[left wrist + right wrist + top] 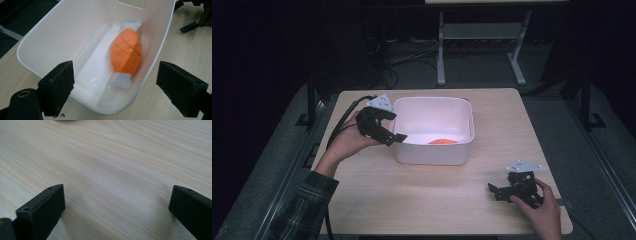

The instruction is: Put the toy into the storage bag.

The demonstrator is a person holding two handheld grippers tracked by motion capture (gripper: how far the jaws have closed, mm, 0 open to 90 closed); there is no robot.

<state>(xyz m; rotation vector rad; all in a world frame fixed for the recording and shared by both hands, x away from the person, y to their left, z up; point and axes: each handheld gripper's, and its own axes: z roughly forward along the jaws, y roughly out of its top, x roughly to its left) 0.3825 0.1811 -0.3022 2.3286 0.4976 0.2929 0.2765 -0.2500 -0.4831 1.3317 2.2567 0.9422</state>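
A white plastic tub (432, 150) stands on the wooden table, a little left of centre. Inside it lies an orange soft toy with white ends and a dark cross-hatch mark (126, 51), resting along one long wall; a sliver of the toy (443, 142) also peeks over the tub's front wall from above. My left gripper (396, 135) hovers at the tub's left rim, tilted down into it, open (120, 90) with nothing between its jaws. My right gripper (493, 190) rests low over the bare table near the front right corner, open (116, 202) and empty.
The light wooden table (422, 200) has bare room in front of the tub and to its right. A black cable (343, 120) trails from the left gripper off the table's left side. Beyond the table stand a metal frame (482, 35) and floor cables.
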